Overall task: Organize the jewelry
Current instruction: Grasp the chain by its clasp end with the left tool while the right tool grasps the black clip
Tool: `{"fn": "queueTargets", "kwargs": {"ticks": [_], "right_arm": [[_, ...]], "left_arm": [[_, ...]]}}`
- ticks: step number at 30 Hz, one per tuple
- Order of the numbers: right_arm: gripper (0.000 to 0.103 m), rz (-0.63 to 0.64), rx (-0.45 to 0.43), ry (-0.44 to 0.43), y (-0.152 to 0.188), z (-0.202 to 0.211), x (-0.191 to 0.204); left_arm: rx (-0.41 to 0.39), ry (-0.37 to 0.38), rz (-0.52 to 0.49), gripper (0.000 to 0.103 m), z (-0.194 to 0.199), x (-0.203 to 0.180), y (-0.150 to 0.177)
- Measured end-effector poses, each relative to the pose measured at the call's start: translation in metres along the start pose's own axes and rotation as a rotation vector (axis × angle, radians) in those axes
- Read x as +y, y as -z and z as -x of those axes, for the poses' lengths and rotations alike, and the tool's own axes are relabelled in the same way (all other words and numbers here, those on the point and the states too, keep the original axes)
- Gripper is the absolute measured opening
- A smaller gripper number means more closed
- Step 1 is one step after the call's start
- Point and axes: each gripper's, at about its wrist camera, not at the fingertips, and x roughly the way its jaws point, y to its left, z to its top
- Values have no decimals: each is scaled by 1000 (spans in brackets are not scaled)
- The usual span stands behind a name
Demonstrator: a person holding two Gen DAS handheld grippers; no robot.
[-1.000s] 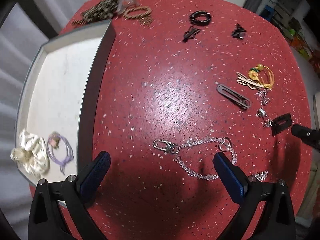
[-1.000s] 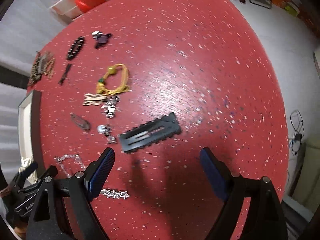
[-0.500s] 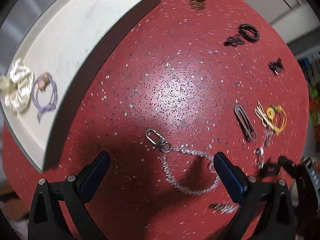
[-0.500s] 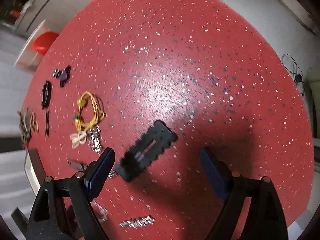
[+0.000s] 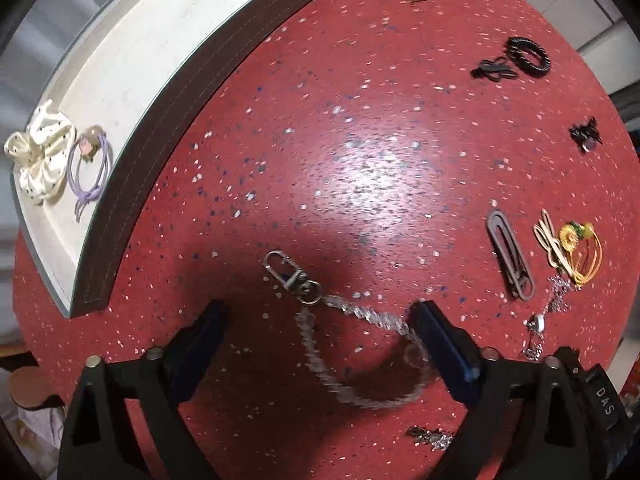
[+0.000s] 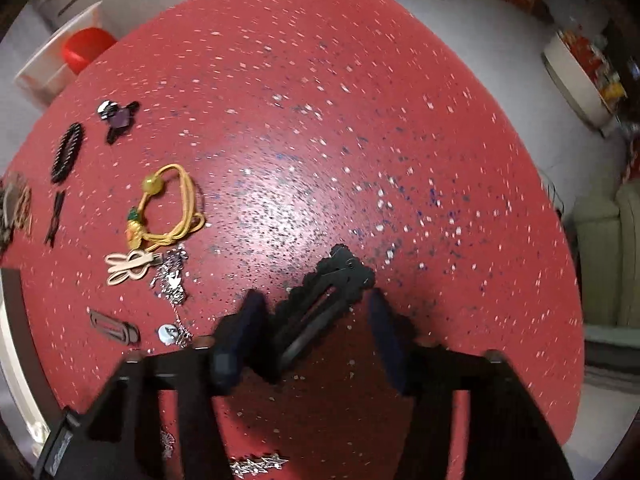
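The left gripper (image 5: 318,322) hung low over the red tabletop (image 5: 360,120), jaws wide apart, straddling a clear bead chain (image 5: 360,364) with a metal clasp (image 5: 286,270). The right gripper (image 6: 316,320) also had its jaws apart, set on either side of a black scalloped clip (image 6: 324,304) lying flat between them. A tray (image 5: 132,184) at the left held a cream scrunchie (image 5: 38,152) and a purple hair tie (image 5: 90,168). A yellow band (image 6: 172,204) lay farther off.
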Motion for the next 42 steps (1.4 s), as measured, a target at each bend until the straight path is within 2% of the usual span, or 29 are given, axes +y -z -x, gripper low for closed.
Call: {"fn": "queueTargets", "kwargs": {"ticks": [2, 4, 5, 7, 8, 10, 11, 19, 24, 26, 27, 30, 42], "right_arm": [[43, 12, 3, -11, 1, 3, 0], [42, 20, -1, -27, 3, 6, -4], [36, 25, -3, -36, 4, 7, -5], [36, 26, -2, -72, 6, 9, -11], [36, 30, -1, -80, 6, 11, -16], [36, 32, 2, -104, 10, 14, -21], [36, 27, 5, -123, 11, 16, -24], [36, 38, 11, -210, 18, 31, -48], [36, 52, 16, -243, 23, 39, -59], [36, 63, 16, -253, 23, 40, -69], [36, 72, 16, -258, 25, 44, -70], [36, 87, 16, -268, 29, 49, -74], [36, 127, 28, -292, 52, 65, -73]], "left_arm": [[-16, 0, -45, 75, 6, -10, 3], [-30, 3, -87, 54, 15, -26, -4], [-36, 6, -110, 49, 18, -30, -4], [-46, 7, -136, 32, 21, -35, -5], [-50, 10, -153, 28, 22, -36, -4], [-57, 24, -186, 13, 27, -35, -15], [-61, 42, -216, 10, 29, -35, -15], [-85, 142, -364, 10, 41, -11, 1], [-88, 182, -405, 10, 56, -1, 12], [-89, 195, -416, 10, 59, 15, 14], [-90, 198, -422, 10, 67, 20, 27], [-95, 209, -440, 10, 73, 33, 35], [-130, 225, -491, 10, 88, 51, 43]]}}
